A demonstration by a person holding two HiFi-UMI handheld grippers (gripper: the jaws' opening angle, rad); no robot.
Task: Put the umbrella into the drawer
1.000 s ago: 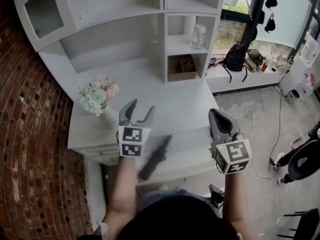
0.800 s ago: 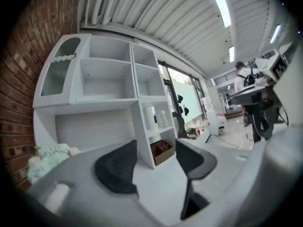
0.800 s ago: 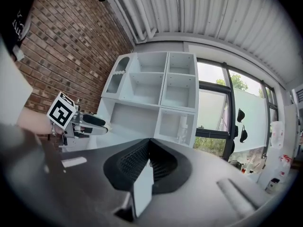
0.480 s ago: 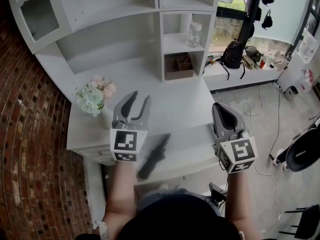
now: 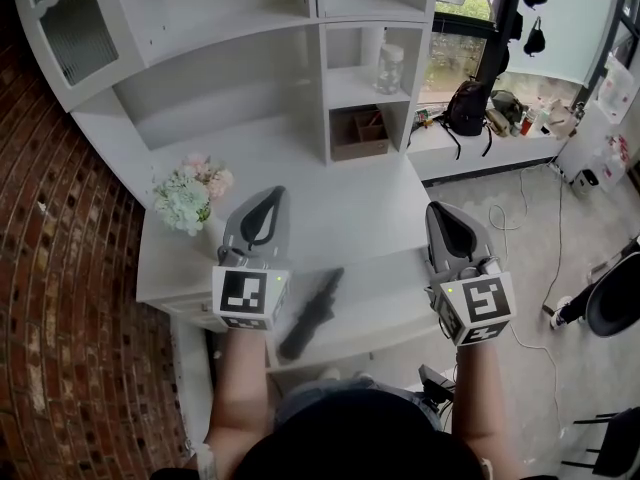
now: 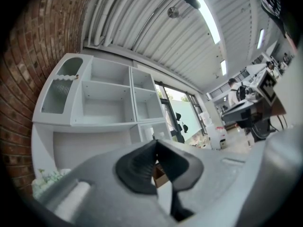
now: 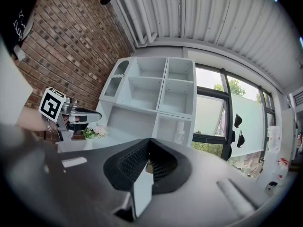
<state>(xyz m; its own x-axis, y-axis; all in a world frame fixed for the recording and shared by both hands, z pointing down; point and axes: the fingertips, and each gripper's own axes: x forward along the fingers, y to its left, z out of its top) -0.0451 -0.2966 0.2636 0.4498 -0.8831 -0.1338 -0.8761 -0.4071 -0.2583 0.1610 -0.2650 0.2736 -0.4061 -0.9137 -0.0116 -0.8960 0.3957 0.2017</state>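
A black folded umbrella lies at the left end of what looks like the pulled-out white drawer under the desk top. My left gripper hovers above the desk, just left of the umbrella. Its jaws have just been closing and now meet with nothing between them, as the left gripper view also shows. My right gripper hangs over the drawer's right end, shut and empty, its pads touching in the right gripper view. That view also catches the left gripper at its left.
A vase of pale flowers stands on the desk beside the left gripper. White shelves hold a jar and a brown box. A brick wall runs along the left. A backpack and cables lie at the right.
The left gripper's jaws went from wide open to shut, and that gripper rose and shifted slightly left. The right gripper rose a little. The umbrella has not moved.
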